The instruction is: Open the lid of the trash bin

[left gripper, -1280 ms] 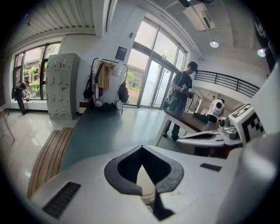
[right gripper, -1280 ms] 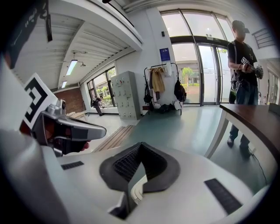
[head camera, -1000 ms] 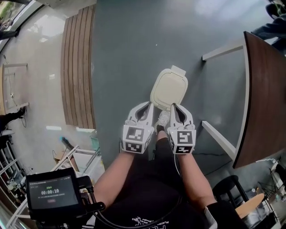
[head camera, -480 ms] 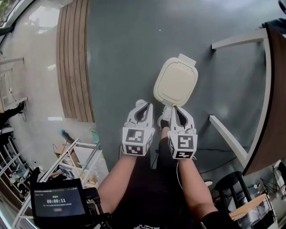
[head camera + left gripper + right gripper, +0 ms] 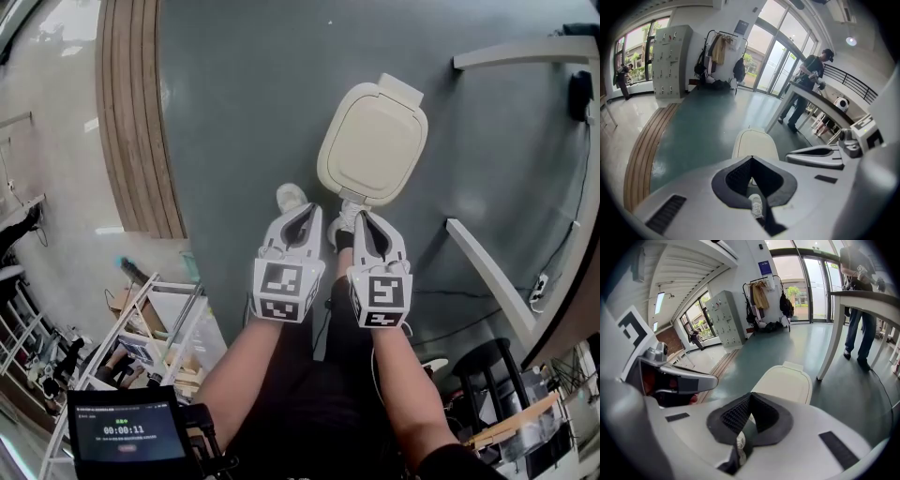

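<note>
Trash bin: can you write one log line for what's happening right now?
bin lid: shut | left gripper: shut, empty | right gripper: shut, empty | both: short of lid | step: opening not begun

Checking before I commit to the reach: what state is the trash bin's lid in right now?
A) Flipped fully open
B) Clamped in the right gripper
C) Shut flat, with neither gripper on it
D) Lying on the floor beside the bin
C: the cream lid lies flat and shut, and the left gripper and right gripper are both short of it, jaws together on nothing.
</note>
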Demonstrator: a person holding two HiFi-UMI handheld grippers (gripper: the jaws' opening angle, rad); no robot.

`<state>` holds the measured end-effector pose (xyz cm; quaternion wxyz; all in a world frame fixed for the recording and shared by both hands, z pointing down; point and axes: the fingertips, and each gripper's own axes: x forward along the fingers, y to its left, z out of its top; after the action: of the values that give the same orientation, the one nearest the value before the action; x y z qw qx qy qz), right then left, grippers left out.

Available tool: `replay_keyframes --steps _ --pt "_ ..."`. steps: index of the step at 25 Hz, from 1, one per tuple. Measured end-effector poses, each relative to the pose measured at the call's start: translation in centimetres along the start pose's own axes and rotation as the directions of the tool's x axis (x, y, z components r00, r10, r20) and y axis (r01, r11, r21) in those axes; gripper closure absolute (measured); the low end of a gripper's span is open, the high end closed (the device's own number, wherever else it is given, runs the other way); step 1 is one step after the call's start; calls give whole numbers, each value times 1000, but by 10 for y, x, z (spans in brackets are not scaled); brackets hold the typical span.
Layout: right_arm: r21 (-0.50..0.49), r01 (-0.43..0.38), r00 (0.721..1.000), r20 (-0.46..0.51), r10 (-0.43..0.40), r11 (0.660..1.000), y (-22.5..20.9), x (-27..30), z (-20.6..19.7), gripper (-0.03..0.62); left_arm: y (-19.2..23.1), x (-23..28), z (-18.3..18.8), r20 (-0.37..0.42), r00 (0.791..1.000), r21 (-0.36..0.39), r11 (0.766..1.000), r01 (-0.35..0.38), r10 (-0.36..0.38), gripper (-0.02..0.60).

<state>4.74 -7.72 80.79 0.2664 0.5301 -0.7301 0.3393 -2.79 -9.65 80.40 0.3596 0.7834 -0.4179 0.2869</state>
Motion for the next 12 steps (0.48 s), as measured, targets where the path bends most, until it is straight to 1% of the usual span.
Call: replay_keyframes --steps 3,5,9,12 --pt "54 1 1000 -22 0 999 -3 11 -24 595 4 11 -17 -16 1000 2 1000 2 -1 583" --pt "74 7 999 -40 -4 997 -6 18 -40 595 9 19 -29 -20 1000 12 1000 -2 2 583" --pt "68 3 997 -79 3 998 -9 29 -69 595 18 35 -51 -22 1000 26 1000 -3 4 583" --pt "77 -6 996 -84 12 997 -13 44 -84 595 30 51 -66 -31 999 20 1000 -10 11 583"
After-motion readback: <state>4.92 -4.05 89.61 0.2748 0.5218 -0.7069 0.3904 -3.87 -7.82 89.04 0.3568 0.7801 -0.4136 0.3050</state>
